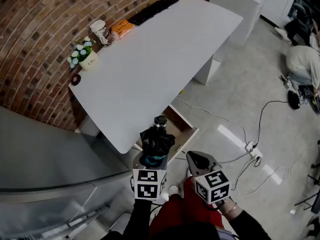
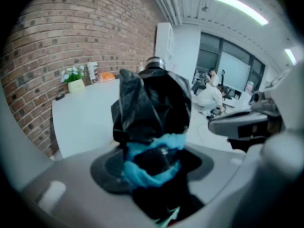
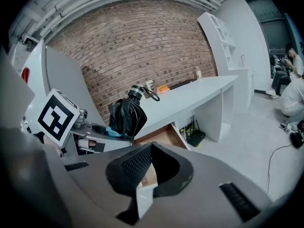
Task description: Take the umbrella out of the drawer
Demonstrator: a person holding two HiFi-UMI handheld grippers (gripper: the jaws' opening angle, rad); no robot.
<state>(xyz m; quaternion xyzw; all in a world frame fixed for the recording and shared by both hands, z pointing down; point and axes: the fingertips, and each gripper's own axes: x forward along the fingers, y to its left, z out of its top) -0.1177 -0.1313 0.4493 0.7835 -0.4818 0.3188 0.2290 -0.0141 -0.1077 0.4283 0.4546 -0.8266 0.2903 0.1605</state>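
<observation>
A folded black umbrella [image 1: 157, 140] with a blue strap stands upright in my left gripper [image 1: 152, 159], its round cap on top. The jaws are shut on its lower end. It hangs above the open wooden drawer [image 1: 184, 129] under the white desk's near corner. In the left gripper view the umbrella [image 2: 152, 108] fills the middle, gripped at the blue strap by that gripper [image 2: 154, 163]. My right gripper [image 1: 195, 159] is just right of it, shut and empty. The right gripper view shows its tips together [image 3: 151, 148], the umbrella [image 3: 127, 115] to their left and the drawer [image 3: 164, 136] beyond.
The white desk [image 1: 150, 59] runs along a brick wall and carries a flower pot [image 1: 85, 56], a cup [image 1: 100, 31], an orange packet [image 1: 121, 28] and a keyboard [image 1: 152, 10]. A grey cabinet [image 1: 50, 159] stands at the left. A power strip [image 1: 250, 146] with cables lies on the floor, and a person [image 1: 305, 64] crouches at the far right.
</observation>
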